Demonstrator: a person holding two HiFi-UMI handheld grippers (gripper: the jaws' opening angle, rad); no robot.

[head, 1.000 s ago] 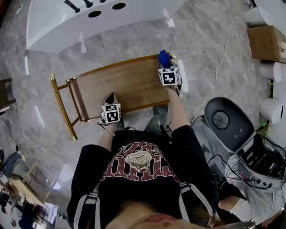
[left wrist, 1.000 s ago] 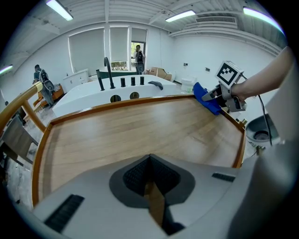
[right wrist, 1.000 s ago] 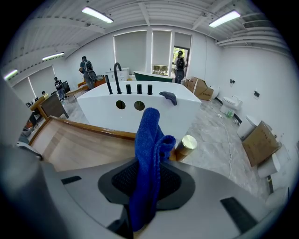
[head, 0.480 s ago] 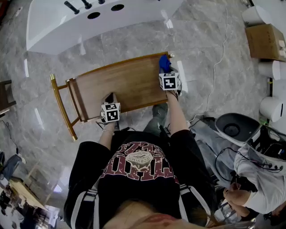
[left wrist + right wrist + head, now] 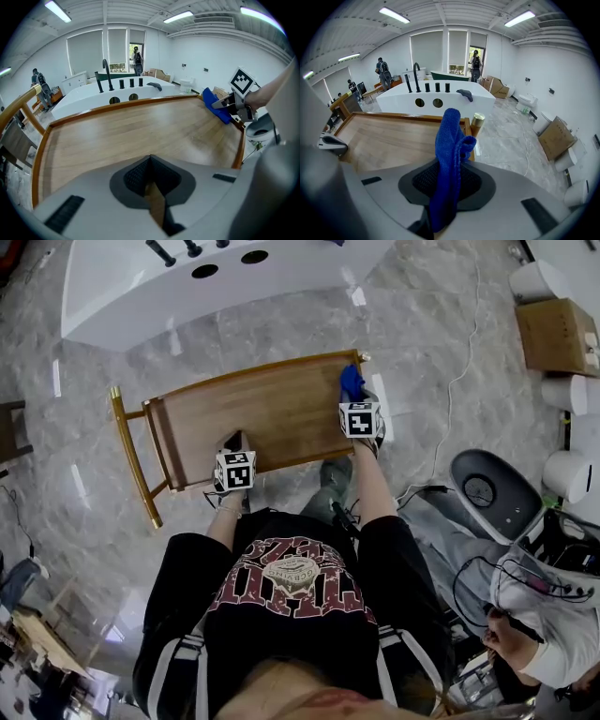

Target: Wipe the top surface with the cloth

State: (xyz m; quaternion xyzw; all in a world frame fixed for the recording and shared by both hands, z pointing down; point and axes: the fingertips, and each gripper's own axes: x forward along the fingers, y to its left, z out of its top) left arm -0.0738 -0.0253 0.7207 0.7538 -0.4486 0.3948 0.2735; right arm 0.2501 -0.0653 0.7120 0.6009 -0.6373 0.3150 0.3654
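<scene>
A wooden table top with a raised rim lies in front of me. At its right edge, near the far corner, my right gripper is shut on a blue cloth. In the right gripper view the cloth sticks up out of the closed jaws of the right gripper, over the table's right rim. My left gripper rests at the near edge, left of the middle. Its jaws are shut with nothing in them in the left gripper view, where the cloth shows at the far right.
A white tub with black taps stands just beyond the table. A gold frame juts out on the table's left side. On the floor at the right are a grey round device, a cardboard box and another person.
My right gripper has slid the blue cloth a little toward me along the table's right edge. The left gripper has stayed where it was.
</scene>
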